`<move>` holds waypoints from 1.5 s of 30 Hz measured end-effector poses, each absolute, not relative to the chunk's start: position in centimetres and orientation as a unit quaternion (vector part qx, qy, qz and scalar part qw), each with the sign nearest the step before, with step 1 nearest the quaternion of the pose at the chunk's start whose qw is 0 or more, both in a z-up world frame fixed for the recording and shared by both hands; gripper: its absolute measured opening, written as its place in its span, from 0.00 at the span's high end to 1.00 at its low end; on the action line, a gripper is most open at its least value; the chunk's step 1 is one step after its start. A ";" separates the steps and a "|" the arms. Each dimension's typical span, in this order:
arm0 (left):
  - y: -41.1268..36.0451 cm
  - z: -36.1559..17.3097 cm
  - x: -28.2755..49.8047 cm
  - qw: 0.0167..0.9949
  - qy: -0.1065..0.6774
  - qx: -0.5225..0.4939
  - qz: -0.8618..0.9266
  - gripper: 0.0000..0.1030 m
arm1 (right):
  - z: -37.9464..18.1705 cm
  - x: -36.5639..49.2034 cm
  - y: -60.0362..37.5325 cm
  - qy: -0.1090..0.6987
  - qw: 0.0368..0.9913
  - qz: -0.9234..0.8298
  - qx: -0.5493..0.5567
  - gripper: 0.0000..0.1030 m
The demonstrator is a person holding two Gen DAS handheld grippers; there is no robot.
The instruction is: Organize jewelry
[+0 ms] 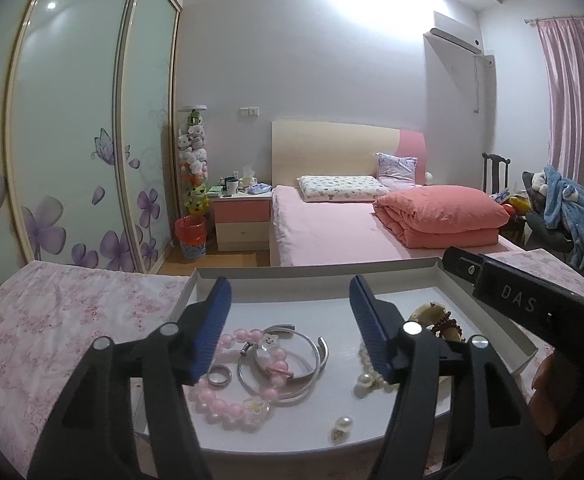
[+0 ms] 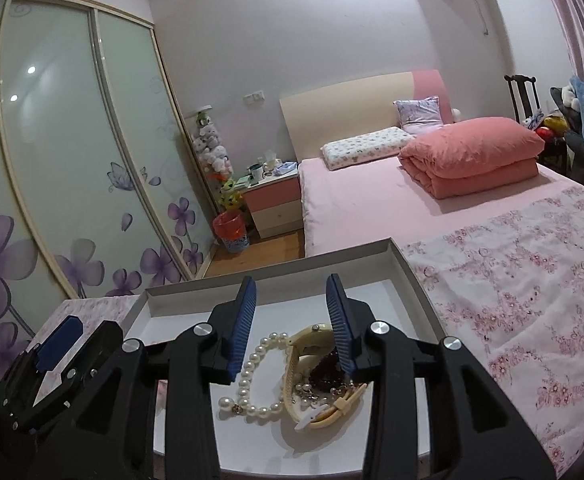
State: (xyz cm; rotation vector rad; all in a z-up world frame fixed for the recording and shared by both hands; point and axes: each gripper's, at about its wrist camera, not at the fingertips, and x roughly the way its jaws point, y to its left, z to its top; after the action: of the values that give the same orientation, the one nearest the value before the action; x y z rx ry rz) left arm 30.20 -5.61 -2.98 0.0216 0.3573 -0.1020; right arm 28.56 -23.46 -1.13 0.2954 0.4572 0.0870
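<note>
A shallow white tray (image 1: 311, 270) holds the jewelry. In the left wrist view a pink bead bracelet (image 1: 228, 404), silver bangles (image 1: 315, 360), a ring (image 1: 219, 376) and pearl earrings (image 1: 341, 428) lie below my left gripper (image 1: 290, 280). It is open, with nothing between its blue pads. My right gripper (image 2: 292, 280) is open too and hangs over a pearl bracelet (image 2: 252, 372), a cream watch (image 2: 311, 334) and dark red beads (image 2: 327, 372). Its right finger hides part of the watch and beads.
The tray (image 2: 411, 280) rests on a pink floral cloth (image 2: 531, 280). Behind it are a bed (image 1: 331, 232), a nightstand (image 1: 244, 216), a red bin (image 1: 191, 236) and a sliding-door wardrobe (image 1: 72, 120). A hand (image 1: 547, 392) shows at the right edge.
</note>
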 end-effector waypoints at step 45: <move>1.7 0.9 16.1 0.986 0.165 -0.019 0.001 0.07 | 1.9 16.3 -21.8 0.202 0.977 0.043 0.045 0.08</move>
State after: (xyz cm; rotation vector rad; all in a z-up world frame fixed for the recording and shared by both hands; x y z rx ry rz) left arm 16.15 1.67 0.92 -0.0376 0.3317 0.0014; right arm 16.29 -21.76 1.86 0.0908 0.4074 0.0865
